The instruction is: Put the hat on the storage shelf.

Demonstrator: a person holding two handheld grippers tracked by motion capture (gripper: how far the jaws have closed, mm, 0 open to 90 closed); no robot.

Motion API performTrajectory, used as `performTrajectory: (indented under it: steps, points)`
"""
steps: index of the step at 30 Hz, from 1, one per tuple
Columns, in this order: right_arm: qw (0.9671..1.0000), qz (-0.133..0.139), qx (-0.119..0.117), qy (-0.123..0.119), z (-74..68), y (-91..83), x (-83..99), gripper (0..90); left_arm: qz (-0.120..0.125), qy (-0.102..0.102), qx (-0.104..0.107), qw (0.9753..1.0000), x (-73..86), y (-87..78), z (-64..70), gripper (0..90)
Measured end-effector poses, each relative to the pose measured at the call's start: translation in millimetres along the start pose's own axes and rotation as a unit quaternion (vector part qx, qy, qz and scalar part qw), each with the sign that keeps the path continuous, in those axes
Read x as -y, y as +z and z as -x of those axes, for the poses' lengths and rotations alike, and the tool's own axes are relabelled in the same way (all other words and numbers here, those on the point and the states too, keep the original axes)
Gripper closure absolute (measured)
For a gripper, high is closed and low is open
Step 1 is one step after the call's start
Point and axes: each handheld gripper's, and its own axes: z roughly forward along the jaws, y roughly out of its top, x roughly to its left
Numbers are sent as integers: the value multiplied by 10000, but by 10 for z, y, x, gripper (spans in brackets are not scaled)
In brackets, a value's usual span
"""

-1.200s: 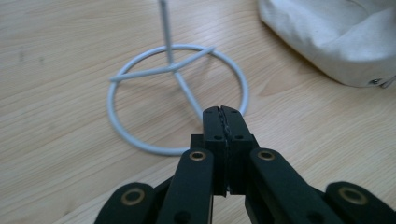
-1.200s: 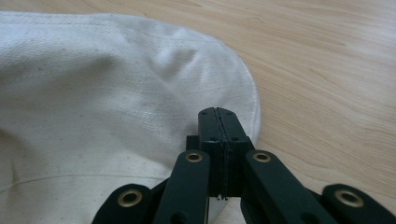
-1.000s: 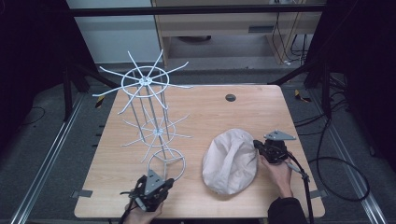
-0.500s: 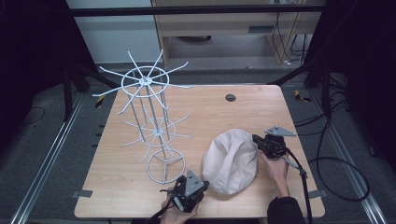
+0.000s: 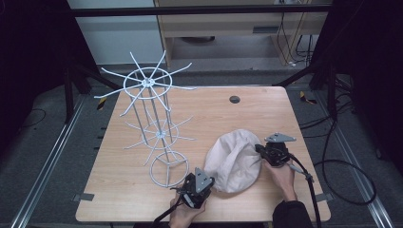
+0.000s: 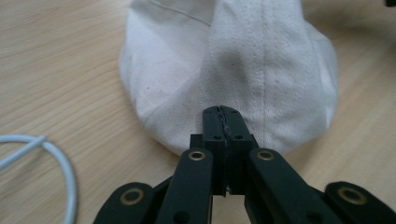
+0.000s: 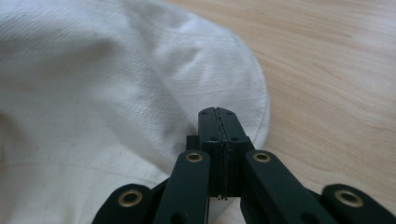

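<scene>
Lying on wooden table (image 5: 142,199) — white cap (image 5: 235,159)

Wooden table (image 5: 142,199) — white cap (image 5: 234,160), wire rack (image 5: 153,127).

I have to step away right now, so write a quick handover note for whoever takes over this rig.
Left gripper: jaws shut, at the near edge of the white cloth hat.
Right gripper: jaws shut, at the hat's right edge.
Whether either pinches fabric cannot be told.
The hat lies on the wooden table, right of the white wire rack and apart from it.
Done: both grippers brought to the hat.
Left: probably lifting it, perhaps onto the rack.
</scene>
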Motion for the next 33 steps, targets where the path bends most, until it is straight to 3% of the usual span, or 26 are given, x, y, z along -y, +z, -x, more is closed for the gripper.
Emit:
performTrajectory:
  steps: [7,10,15,18,23,25,30,33]
  points:
    - [9999,-79,-32,90,-42,-42,71,900,27,-319,-221,9992,-43,97,-171,896]
    - [9999,-152,-19,14,-66,-74,95,900,67,-454,-333,9984,-76,159,-242,896]
    - [9997,-242,-24,102,-101,-210,204,900,61,-549,-483,9973,-141,261,-343,896]
    - [9995,-277,22,130,-121,-283,258,900,135,-756,-549,9955,-191,376,-404,896]
    - [9994,-305,-7,176,-174,-372,342,900,134,-792,-609,9949,-249,444,-476,896]
    - [9994,-303,-40,176,-187,-412,373,900,174,-845,-611,9944,-259,432,-496,894]
    - [9994,-141,-81,302,-157,-484,347,900,244,-752,-541,9954,-193,213,-486,884]
    - [9991,240,123,338,-80,-543,259,900,357,-708,-394,9961,-131,-39,-405,886]
